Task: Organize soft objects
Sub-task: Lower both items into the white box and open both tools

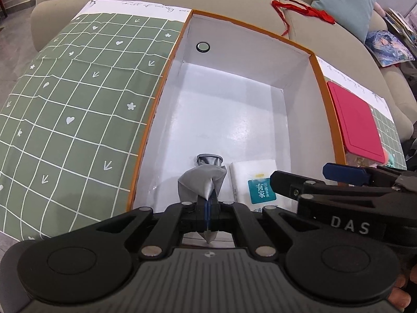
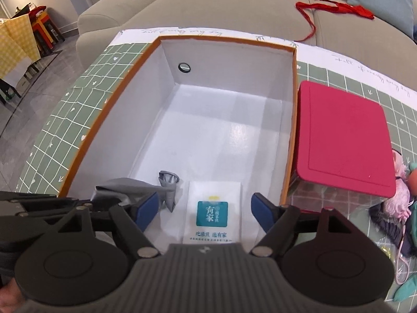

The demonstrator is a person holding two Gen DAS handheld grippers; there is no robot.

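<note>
Setting: beige sofa is being seen behind a green grid-patterned cloth; an orange-rimmed white box is standing open on that cloth; a red lid is lying just beside the box, on its right

Left gripper: jaws are being held fully closed on a grey silky cloth; the cloth is hanging from the pinch down into the near left corner of the box, its far end resting on the box floor

Right gripper: jaws are being held wide apart, nothing pressed between the pads; a white tissue pack is lying flat on the box floor under the gap, apparently released

Other soft items: a pink and teal heap is waiting on the cloth to the right of the red lid; a red ribbon is lying on the sofa

Step judged: the grey cloth is being placed beside the tissue pack; release is not yet done

Risks: the slippery fabric may be dragged back out if the left jaws are lifted before opening fully; the two grippers are working very close together, so a collision may be caused on withdrawal; the tissue pack may be nudged askew by the right pads
</note>
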